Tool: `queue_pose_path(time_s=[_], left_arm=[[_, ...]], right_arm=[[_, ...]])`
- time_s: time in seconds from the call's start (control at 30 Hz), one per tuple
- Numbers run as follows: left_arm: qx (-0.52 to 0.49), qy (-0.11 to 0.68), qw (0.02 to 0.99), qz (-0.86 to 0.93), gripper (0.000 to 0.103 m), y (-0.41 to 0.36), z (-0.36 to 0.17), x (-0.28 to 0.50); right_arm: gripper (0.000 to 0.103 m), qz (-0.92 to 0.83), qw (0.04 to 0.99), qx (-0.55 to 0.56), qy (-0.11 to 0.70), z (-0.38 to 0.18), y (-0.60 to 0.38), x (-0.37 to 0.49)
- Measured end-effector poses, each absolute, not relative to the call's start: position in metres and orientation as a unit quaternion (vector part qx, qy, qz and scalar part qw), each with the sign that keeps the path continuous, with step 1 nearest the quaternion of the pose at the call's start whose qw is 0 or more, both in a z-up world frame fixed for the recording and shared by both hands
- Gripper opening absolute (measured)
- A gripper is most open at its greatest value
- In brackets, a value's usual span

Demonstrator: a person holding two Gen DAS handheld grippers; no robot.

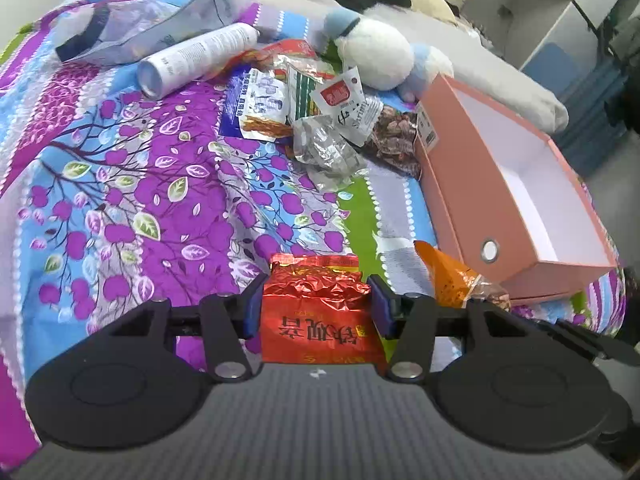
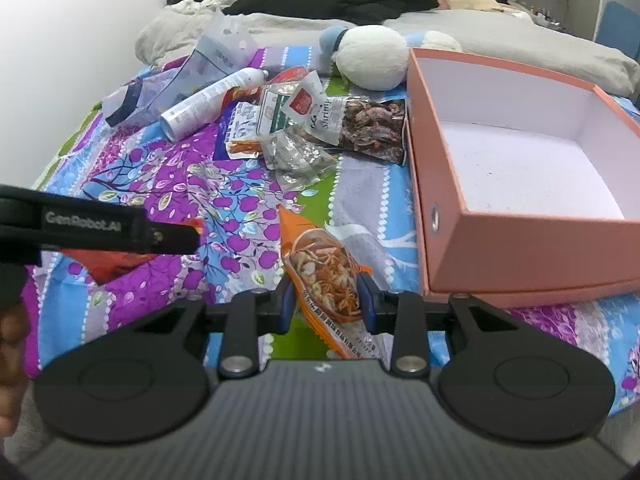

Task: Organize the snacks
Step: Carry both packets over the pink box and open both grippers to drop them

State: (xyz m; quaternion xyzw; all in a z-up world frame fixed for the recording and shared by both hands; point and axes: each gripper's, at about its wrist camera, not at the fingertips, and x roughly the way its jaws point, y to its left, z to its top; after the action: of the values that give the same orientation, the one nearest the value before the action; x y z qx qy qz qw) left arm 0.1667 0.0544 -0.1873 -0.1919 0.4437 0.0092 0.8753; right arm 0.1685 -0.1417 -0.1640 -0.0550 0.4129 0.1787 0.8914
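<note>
Tongs of the left hand [image 1: 316, 306] come first in the left wrist view: their blue pads press on both sides of a red foil packet [image 1: 320, 312], pinching it, with gold characters on its near half. Just right of these tongs an orange snack bag [image 1: 452, 276] pokes up. Ahead and to the right sits the open pink box [image 1: 452, 184], white inside, on the flowered bedspread [image 1: 140, 184]. Straight ahead, well apart, lies a heap of snack packets [image 1: 316, 120], with a white spray can [image 1: 196, 60] to its left and a plush toy [image 1: 376, 56] behind it.

Right wrist view next: the right tongs [image 2: 326, 302] are closed partway onto the orange snack bag [image 2: 328, 276], pads against its sides; the bag shows a picture of mixed pieces. To their right, close by, stands the pink box [image 2: 448, 208]. To the left, the left tongs [image 2: 176, 234] reach in, the red foil packet [image 2: 116, 266] under them. Farther ahead lies the heap of snack packets [image 2: 304, 128].
</note>
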Motion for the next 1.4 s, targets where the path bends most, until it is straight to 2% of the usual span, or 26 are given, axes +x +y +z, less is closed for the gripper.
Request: queue_pose_path(time_s=[0.83, 1.17, 1.4], left_arm=[[-0.198, 0.349, 0.916, -0.024, 0.058, 0.014, -0.068, 0.121], [-0.187, 0.345, 0.916, -0.078, 0.058, -0.030, -0.047, 0.143], [-0.173, 0.358, 0.912, -0.105, 0.058, -0.060, -0.044, 0.185]], right_arm=[[0.036, 0.178, 0.933, 0.005, 0.313, -0.064, -0.189, 0.121], [0.036, 0.136, 0.947, 0.020, 0.290, -0.048, -0.220, 0.123], [0.036, 0.105, 0.951, 0.033, 0.289, -0.047, -0.250, 0.147]])
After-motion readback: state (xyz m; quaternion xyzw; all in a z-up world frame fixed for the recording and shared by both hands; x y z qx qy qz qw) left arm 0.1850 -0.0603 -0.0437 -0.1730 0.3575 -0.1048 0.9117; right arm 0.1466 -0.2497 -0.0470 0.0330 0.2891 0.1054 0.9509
